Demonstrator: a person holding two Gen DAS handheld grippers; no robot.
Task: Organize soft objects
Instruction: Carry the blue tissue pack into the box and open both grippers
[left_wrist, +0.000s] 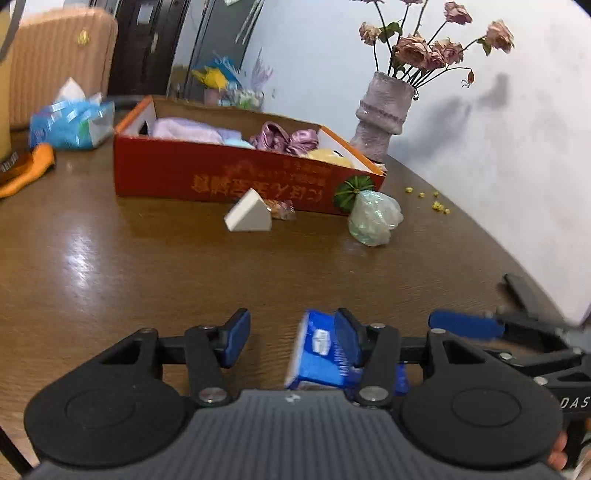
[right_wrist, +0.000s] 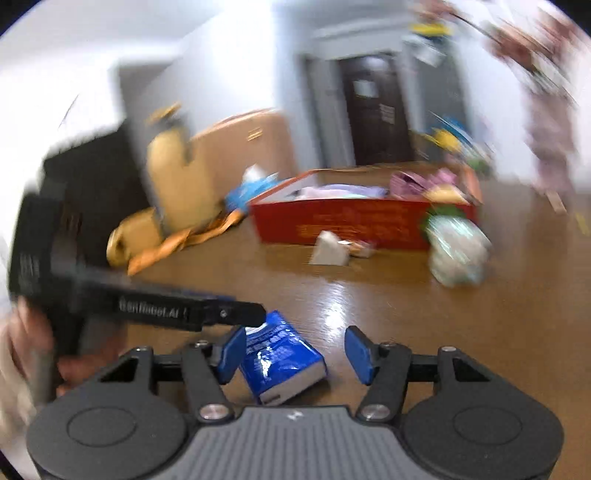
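A blue tissue pack (left_wrist: 317, 354) lies on the brown table (left_wrist: 110, 258), against the inner side of my left gripper's right finger. My left gripper (left_wrist: 293, 338) is open. In the right wrist view the same pack (right_wrist: 280, 358) lies between my right gripper's fingers, touching the left pad. My right gripper (right_wrist: 295, 354) is open. The red box (left_wrist: 221, 177) at the back holds soft items: lilac cloth, purple ribbon, a yellow piece. A white sponge wedge (left_wrist: 249, 214) and a pale green crumpled bag (left_wrist: 373, 218) lie in front of the box.
A vase of dried roses (left_wrist: 384, 110) stands behind the box's right end. A blue tissue bag (left_wrist: 70, 125) and orange strap (left_wrist: 26, 173) sit at the left. Yellow crumbs (left_wrist: 436, 205) lie near the wall. The right view is motion-blurred.
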